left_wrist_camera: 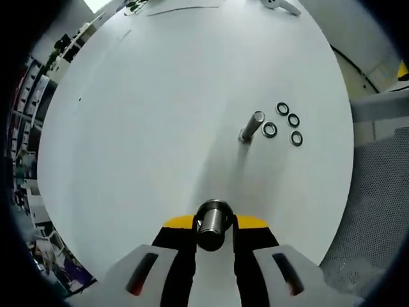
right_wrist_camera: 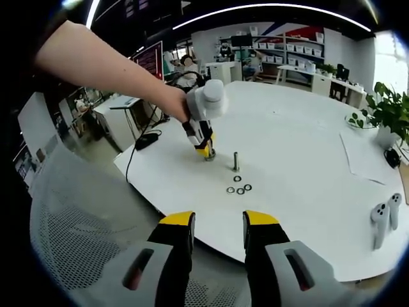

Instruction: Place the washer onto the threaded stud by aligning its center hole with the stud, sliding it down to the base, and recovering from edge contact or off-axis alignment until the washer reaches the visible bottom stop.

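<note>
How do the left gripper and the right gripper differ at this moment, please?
The left gripper is shut on a round metal piece and is down at the white table near the threaded stud; the right gripper is open, holds nothing and hangs off the table's edge, away from the four washers. Both have yellow-tipped black jaws.

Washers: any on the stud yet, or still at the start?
Nothing looks done: four washers lie loose on the table beside the bare stud. In hand: the left gripper is shut on a metal cylinder. The right gripper is open at the table edge. Left: pick, align, slide down.
</note>
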A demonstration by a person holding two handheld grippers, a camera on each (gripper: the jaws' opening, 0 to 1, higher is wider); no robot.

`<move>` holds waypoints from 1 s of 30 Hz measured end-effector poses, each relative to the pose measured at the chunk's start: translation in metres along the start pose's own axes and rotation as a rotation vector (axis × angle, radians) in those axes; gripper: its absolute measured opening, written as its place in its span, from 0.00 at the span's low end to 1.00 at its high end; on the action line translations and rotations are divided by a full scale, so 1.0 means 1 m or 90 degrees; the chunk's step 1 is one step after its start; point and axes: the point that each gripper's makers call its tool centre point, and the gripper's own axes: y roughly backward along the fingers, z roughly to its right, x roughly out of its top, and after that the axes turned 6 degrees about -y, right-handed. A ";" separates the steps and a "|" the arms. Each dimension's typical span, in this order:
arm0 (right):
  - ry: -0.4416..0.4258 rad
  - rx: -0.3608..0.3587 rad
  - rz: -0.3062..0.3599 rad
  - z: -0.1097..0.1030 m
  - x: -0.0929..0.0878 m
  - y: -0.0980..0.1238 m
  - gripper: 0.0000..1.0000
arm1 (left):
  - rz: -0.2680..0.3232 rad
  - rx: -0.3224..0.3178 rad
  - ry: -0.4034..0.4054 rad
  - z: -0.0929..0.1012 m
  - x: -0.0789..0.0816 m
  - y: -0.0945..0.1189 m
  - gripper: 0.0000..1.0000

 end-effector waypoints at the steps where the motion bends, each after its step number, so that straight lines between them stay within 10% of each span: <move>1: 0.000 -0.001 0.000 0.000 0.000 0.000 0.33 | -0.001 0.000 0.000 0.000 0.000 -0.001 0.19; 17: 0.000 -0.005 -0.005 0.001 -0.001 0.000 0.33 | 0.027 0.016 0.019 0.000 -0.001 -0.007 0.28; 30: 0.004 -0.003 -0.004 0.001 -0.001 0.000 0.32 | 0.118 0.088 0.099 -0.013 0.001 0.038 0.37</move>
